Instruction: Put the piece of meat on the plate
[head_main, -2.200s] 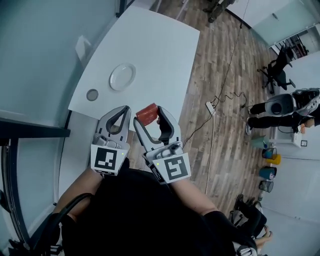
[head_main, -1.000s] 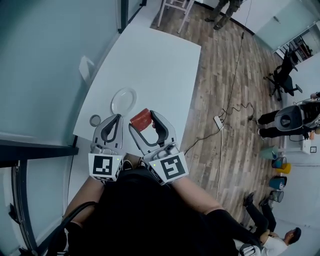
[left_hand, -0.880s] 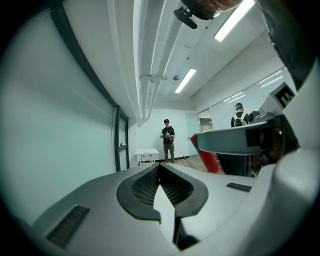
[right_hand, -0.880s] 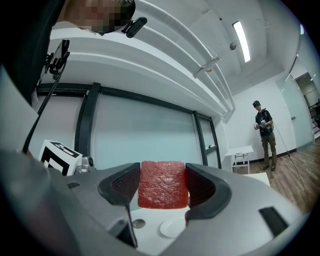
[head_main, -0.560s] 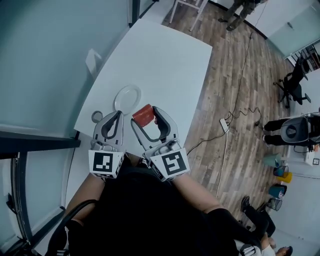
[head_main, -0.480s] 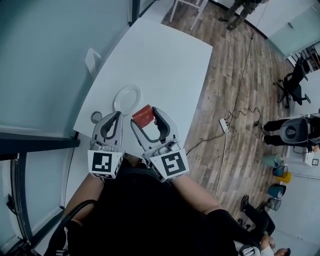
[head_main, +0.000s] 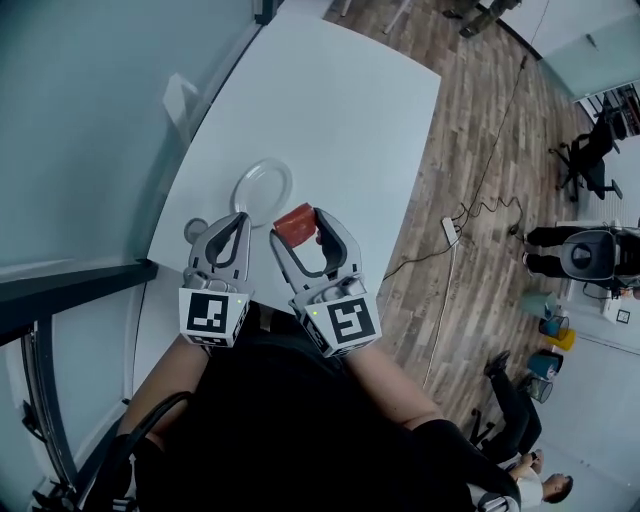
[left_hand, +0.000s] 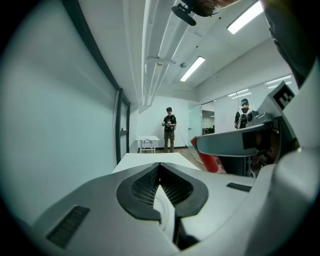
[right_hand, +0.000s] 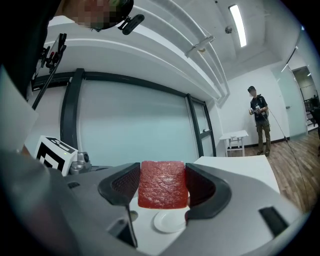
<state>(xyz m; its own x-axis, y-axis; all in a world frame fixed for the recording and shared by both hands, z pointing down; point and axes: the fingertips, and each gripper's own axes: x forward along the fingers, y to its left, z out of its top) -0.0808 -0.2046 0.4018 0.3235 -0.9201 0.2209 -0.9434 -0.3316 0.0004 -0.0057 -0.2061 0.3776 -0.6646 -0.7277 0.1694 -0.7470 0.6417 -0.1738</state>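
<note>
Right gripper (head_main: 301, 226) clamped on the meat (head_main: 294, 219); plate (head_main: 262, 186) lies just ahead, slightly left. Left gripper (head_main: 236, 220) pressed together, empty.

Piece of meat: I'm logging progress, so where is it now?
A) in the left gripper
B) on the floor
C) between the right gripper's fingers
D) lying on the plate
C: the right gripper view shows the piece of meat clamped between the fingers of the right gripper, while the white plate sits bare on the table.
</note>
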